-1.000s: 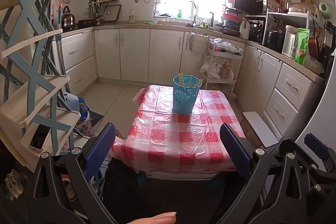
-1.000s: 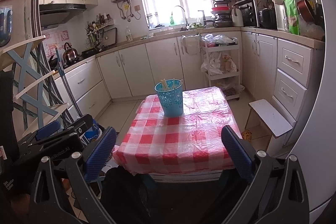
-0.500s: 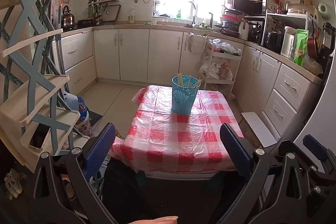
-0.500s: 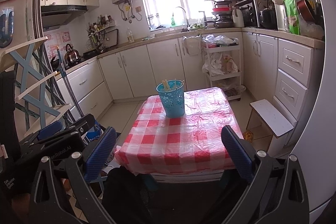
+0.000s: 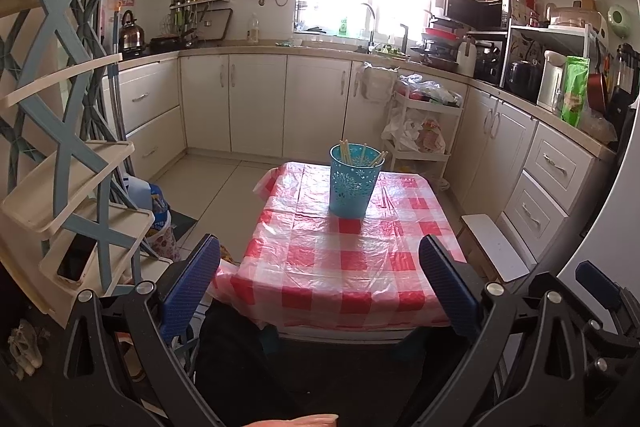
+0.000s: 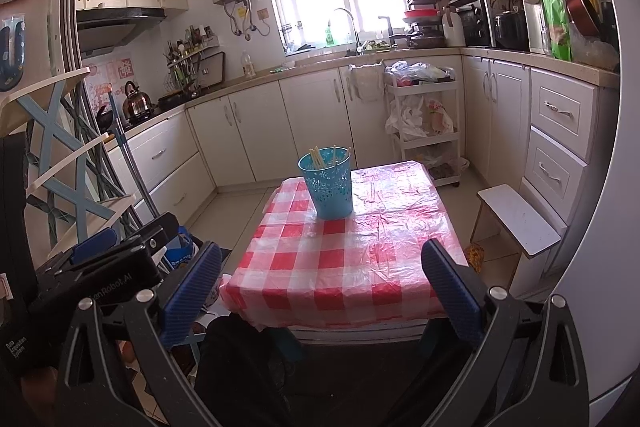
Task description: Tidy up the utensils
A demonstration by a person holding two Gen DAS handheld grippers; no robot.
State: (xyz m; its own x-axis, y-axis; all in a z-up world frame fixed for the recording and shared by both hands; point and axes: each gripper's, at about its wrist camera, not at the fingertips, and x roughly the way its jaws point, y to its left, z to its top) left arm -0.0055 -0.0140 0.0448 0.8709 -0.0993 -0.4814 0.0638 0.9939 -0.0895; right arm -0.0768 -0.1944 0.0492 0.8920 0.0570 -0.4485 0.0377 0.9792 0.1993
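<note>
A blue perforated utensil holder (image 5: 352, 181) stands at the far middle of a small table with a red-and-white checked cloth (image 5: 340, 259). Several pale chopsticks (image 5: 345, 151) stick up out of it. More thin sticks (image 5: 385, 195) lie on the cloth just right of the holder. The holder also shows in the right wrist view (image 6: 329, 183). My left gripper (image 5: 320, 283) is open and empty, held back from the table's near edge. My right gripper (image 6: 322, 285) is open and empty, also short of the table. The left gripper's body (image 6: 116, 263) shows at the left of the right wrist view.
A blue-and-cream tiered rack (image 5: 60, 163) stands close on the left. A white stool (image 6: 518, 215) and drawer cabinets (image 6: 560, 139) are on the right. A white trolley (image 6: 424, 123) with bags stands behind the table. A dark seat back (image 5: 248, 359) sits below the near table edge.
Both views have drifted slightly back and up, so the table and holder look a little farther away. Both grippers stay open and empty.
</note>
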